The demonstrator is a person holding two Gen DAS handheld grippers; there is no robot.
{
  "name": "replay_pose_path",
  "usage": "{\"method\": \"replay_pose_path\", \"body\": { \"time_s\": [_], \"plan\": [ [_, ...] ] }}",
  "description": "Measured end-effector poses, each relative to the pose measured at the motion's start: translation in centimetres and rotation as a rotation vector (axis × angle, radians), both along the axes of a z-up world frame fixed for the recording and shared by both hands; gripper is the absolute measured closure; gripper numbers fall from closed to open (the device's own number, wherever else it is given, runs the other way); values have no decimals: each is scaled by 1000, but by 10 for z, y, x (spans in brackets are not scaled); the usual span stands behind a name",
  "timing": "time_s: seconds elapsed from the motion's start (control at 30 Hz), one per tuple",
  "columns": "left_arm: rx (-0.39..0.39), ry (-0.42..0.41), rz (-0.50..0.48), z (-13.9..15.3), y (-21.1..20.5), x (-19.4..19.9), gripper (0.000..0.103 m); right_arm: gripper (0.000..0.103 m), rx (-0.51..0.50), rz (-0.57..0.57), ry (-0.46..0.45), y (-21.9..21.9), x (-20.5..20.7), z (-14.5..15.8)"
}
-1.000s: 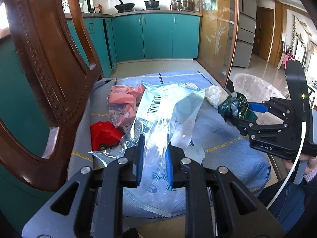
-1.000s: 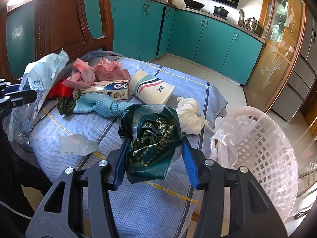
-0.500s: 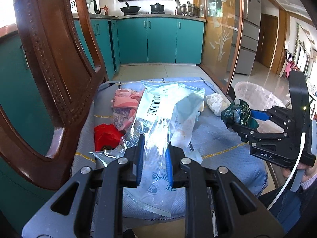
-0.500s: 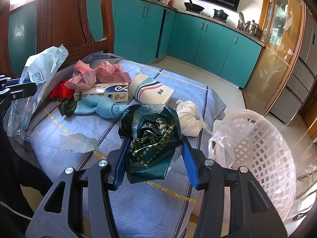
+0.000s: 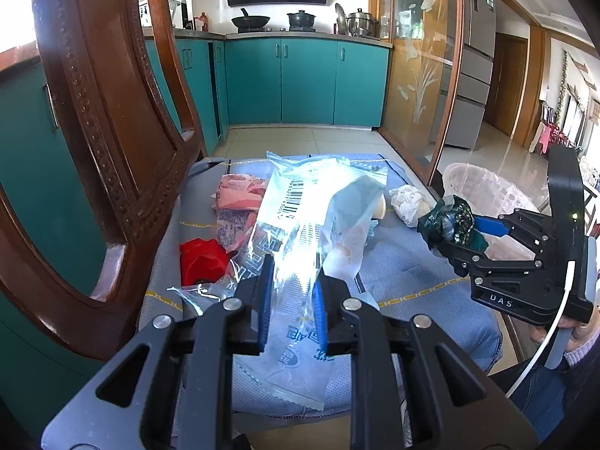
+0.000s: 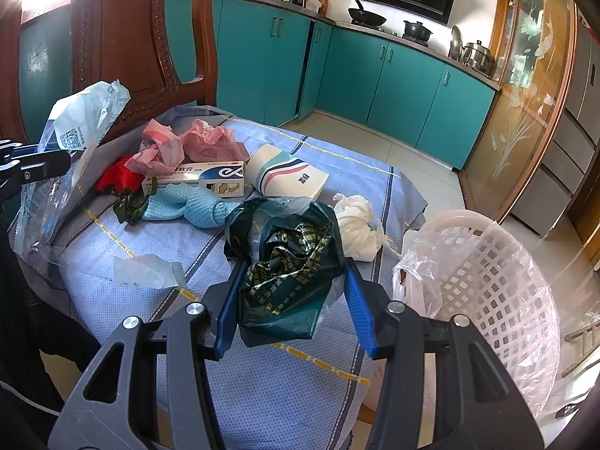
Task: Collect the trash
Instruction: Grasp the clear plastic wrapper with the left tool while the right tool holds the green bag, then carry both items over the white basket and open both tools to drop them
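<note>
My left gripper (image 5: 291, 300): blue pads pinched narrowly on a clear crinkled plastic bag with a barcode (image 5: 300, 221), lifted above the blue cloth-covered seat (image 5: 408, 277). My right gripper (image 6: 294, 300): jaws wider, clamped on a crumpled dark green plastic bag with gold print (image 6: 287, 262). Only the right wrist view shows the white toothpaste box (image 6: 202, 178) at 11 o'clock. White lattice plastic basket lined with clear film (image 6: 487, 270): at 3 o'clock, beside the seat.
</note>
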State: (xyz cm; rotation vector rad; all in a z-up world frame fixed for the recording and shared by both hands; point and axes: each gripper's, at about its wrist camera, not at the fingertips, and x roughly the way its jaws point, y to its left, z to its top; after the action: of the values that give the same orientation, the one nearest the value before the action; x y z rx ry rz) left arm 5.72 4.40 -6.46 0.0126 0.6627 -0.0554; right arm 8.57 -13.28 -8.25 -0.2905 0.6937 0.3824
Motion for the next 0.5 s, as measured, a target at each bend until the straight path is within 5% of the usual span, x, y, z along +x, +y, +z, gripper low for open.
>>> {"method": "replay_pose_path", "body": {
  "time_s": [0.5],
  "plan": [
    [-26, -5, 6, 4, 3, 1, 83, 52, 32, -8, -29, -4, -3, 7]
  ]
}}
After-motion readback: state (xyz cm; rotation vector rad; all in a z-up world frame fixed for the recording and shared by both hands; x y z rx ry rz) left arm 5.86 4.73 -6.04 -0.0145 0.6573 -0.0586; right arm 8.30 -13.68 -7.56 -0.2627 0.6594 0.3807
